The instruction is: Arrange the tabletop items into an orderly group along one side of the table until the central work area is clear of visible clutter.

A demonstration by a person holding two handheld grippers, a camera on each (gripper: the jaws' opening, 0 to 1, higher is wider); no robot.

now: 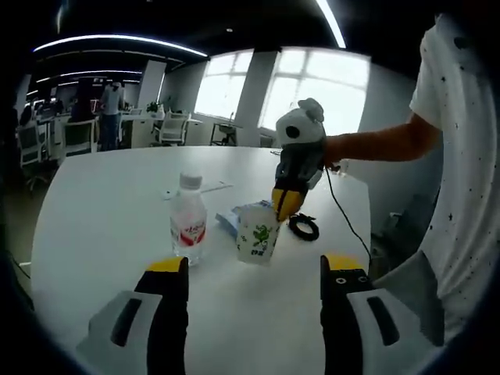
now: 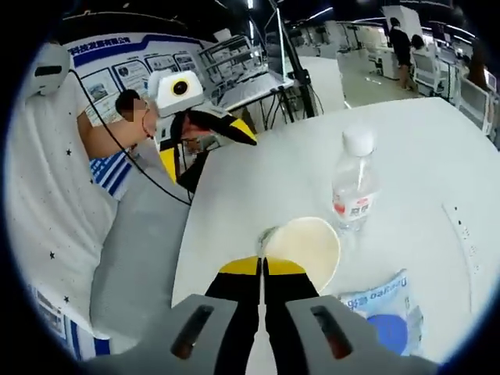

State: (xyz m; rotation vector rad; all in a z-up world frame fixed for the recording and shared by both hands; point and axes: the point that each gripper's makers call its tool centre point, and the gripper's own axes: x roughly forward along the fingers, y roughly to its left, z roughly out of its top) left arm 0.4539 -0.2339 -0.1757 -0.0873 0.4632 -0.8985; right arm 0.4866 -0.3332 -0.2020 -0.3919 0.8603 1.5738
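A white paper cup (image 1: 258, 233) with a green print stands near the middle of the white table (image 1: 117, 203). My right gripper (image 1: 287, 205) reaches in from the right, and its yellow tips sit on the cup's rim. In the right gripper view its jaws (image 2: 262, 269) are pressed together on the near rim of the cup (image 2: 308, 248). A clear water bottle (image 1: 188, 220) with a white cap and a red label stands just left of the cup. My left gripper (image 1: 254, 269) hangs open in front of the cup, touching nothing. It shows again (image 2: 205, 148) past the table's edge.
A blue and white packet (image 2: 387, 320) lies flat beside the cup. A black coiled cable (image 1: 303, 227) rests right of the cup near the table's edge. A thin white strip (image 1: 207, 187) lies farther back. A person in a white shirt (image 1: 461, 195) stands at the right.
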